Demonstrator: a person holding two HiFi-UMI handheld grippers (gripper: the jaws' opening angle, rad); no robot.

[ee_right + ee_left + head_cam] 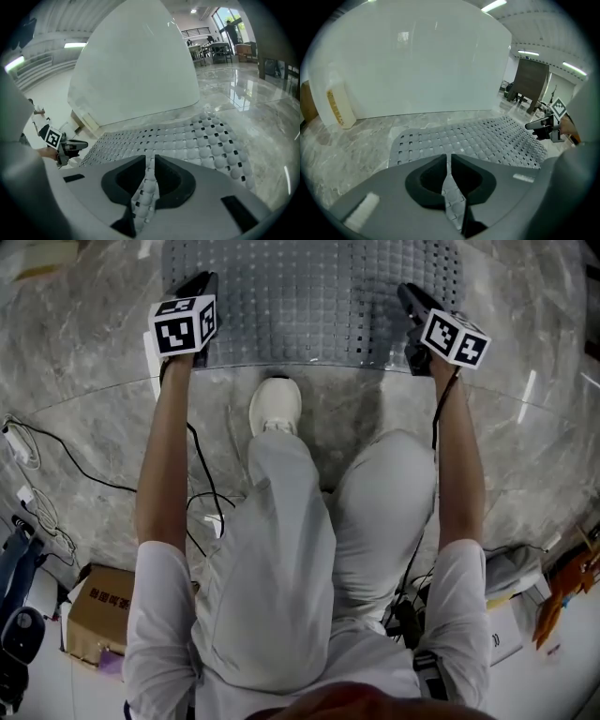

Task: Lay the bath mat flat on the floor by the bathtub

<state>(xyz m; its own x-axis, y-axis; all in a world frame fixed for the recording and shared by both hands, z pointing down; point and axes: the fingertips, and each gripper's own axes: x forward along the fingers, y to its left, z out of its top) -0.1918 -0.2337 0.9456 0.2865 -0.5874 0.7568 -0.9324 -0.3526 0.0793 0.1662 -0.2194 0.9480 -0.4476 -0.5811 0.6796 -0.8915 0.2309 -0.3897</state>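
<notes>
A grey perforated bath mat (pixel 319 296) lies spread on the marble floor, its far edge toward the white bathtub (pixel 417 61). My left gripper (pixel 195 285) is shut on the mat's near left edge, and a strip of mat runs up between its jaws in the left gripper view (pixel 449 161). My right gripper (pixel 412 296) pinches the near right edge the same way, with bumpy mat squeezed between its pads (pixel 151 164). In the right gripper view the mat (pixel 197 140) stretches toward the tub (pixel 136 65). Each gripper shows in the other's view.
A person's white shoe (pixel 275 407) stands just behind the mat's near edge. A pale bottle (pixel 340 108) stands by the tub at the left. Cables (pixel 37 446) and a cardboard box (pixel 98 610) lie behind at the left, more clutter at the right.
</notes>
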